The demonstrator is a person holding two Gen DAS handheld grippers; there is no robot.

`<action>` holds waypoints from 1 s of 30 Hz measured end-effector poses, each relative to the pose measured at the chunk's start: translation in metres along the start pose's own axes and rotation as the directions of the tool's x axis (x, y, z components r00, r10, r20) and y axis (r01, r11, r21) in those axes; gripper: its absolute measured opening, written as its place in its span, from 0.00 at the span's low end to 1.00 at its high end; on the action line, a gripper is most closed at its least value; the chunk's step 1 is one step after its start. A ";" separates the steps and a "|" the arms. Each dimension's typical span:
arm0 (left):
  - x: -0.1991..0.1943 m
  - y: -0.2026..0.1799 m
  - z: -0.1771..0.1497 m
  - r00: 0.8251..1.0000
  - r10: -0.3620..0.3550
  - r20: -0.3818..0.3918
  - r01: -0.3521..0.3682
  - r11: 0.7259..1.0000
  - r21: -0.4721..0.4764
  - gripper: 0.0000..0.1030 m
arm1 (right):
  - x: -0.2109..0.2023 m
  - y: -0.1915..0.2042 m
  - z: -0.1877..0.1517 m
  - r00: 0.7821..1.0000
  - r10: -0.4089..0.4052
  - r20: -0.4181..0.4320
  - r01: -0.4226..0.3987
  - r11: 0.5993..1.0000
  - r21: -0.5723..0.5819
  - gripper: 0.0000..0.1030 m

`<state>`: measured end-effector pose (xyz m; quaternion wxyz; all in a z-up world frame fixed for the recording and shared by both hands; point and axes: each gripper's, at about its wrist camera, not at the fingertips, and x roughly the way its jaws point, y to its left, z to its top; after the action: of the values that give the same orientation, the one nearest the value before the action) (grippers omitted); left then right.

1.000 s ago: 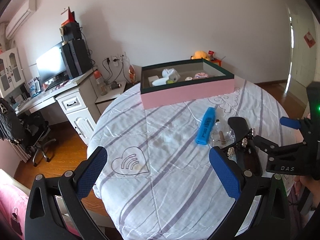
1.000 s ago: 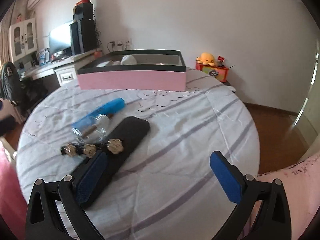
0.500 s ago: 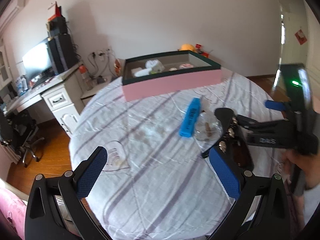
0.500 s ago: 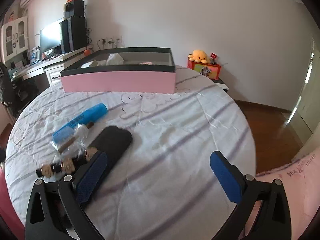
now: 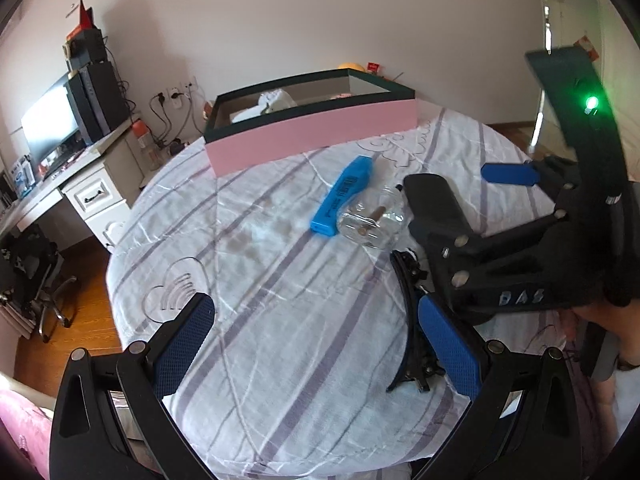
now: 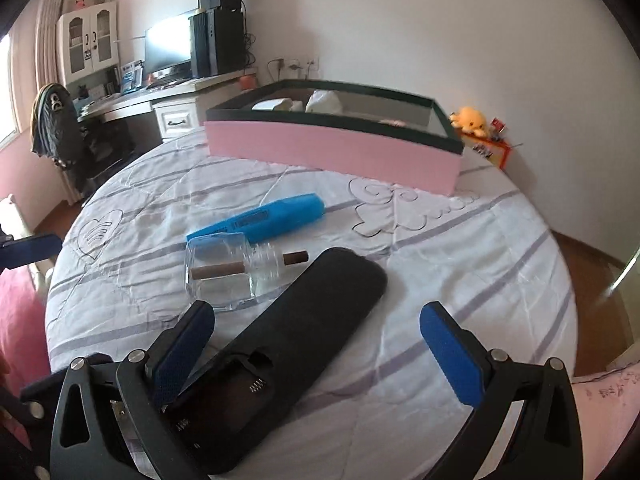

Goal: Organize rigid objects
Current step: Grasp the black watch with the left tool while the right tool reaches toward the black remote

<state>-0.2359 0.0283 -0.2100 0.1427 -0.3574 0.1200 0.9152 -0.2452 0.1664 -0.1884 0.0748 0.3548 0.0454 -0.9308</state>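
Both grippers spread wide over the round table, nothing gripped.

Left wrist view: left gripper (image 5: pixel 320 340) is hovering with its blue pads far apart, holding nothing; a black hair clip (image 5: pixel 410 320) is lying just beside its right pad. The right gripper (image 5: pixel 476 240) is showing at the right edge, fingers straddling the black remote (image 5: pixel 436 200). Blue marker (image 5: pixel 342 196) and clear glass bottle (image 5: pixel 370 222) are lying touching each other, near the pink box (image 5: pixel 312 136). Against a second ago, the right gripper is sitting further over the remote.

Right wrist view: right gripper (image 6: pixel 320 348) is standing spread around the remote (image 6: pixel 304 336), whether the pads are touching it cannot be told. Earlier the remote lay outside the left pad; now it is lying between both.
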 end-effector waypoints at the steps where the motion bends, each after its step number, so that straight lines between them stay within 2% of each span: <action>1: 0.001 -0.001 0.000 1.000 -0.008 -0.003 0.008 1.000 -0.002 1.00 | -0.004 -0.005 0.000 1.000 -0.009 0.010 0.008 1.000 0.017 1.00; 6: 0.009 -0.014 -0.001 0.998 -0.066 -0.011 0.066 0.998 0.016 1.00 | -0.018 -0.023 -0.001 0.999 -0.045 0.022 0.044 0.998 0.047 1.00; 9: 0.015 -0.017 -0.002 0.999 -0.051 -0.010 0.051 0.998 0.021 0.99 | -0.025 -0.032 -0.004 0.999 -0.050 0.022 0.048 0.997 0.068 1.00; 11: 0.017 -0.013 -0.003 0.999 -0.031 -0.022 0.032 0.999 0.016 0.94 | -0.026 -0.034 -0.005 0.999 -0.046 0.021 0.044 0.997 0.070 1.00; 14: 0.024 -0.006 -0.006 0.999 -0.003 -0.044 0.003 1.000 0.012 0.79 | -0.027 -0.033 -0.007 0.999 -0.042 0.022 0.040 0.997 0.070 1.00; 17: 0.030 -0.001 -0.006 0.998 -0.042 -0.039 0.041 0.999 -0.019 0.65 | -0.025 -0.030 -0.006 0.999 -0.031 0.021 0.029 0.997 0.074 1.00; 18: 0.031 -0.003 -0.005 0.998 -0.045 -0.036 0.044 0.999 -0.016 0.56 | -0.024 -0.028 -0.006 1.000 -0.027 0.015 0.026 0.997 0.072 1.00; 19: 0.031 -0.006 -0.004 0.999 -0.043 -0.024 0.043 0.999 0.000 0.39 | -0.023 -0.026 -0.006 1.000 -0.026 0.013 0.025 0.997 0.071 1.00; 21: 0.033 -0.011 -0.003 0.999 -0.047 -0.014 0.048 0.999 0.016 0.20 | -0.023 -0.021 -0.006 1.000 -0.022 0.009 0.022 0.997 0.069 1.00; 26: 0.028 -0.005 -0.005 0.999 -0.034 -0.021 0.034 0.999 0.014 0.19 | -0.023 -0.006 -0.006 1.000 0.008 -0.008 -0.007 0.998 0.066 1.00; 30: 0.023 0.012 -0.008 0.999 0.018 -0.028 -0.018 1.000 -0.011 0.19 | -0.015 0.013 -0.005 0.999 0.008 -0.040 -0.006 0.999 0.044 1.00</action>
<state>-0.2514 0.0186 -0.2302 0.1309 -0.3698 0.1199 0.9120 -0.2284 0.1560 -0.1826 0.0694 0.3752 0.0253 -0.9240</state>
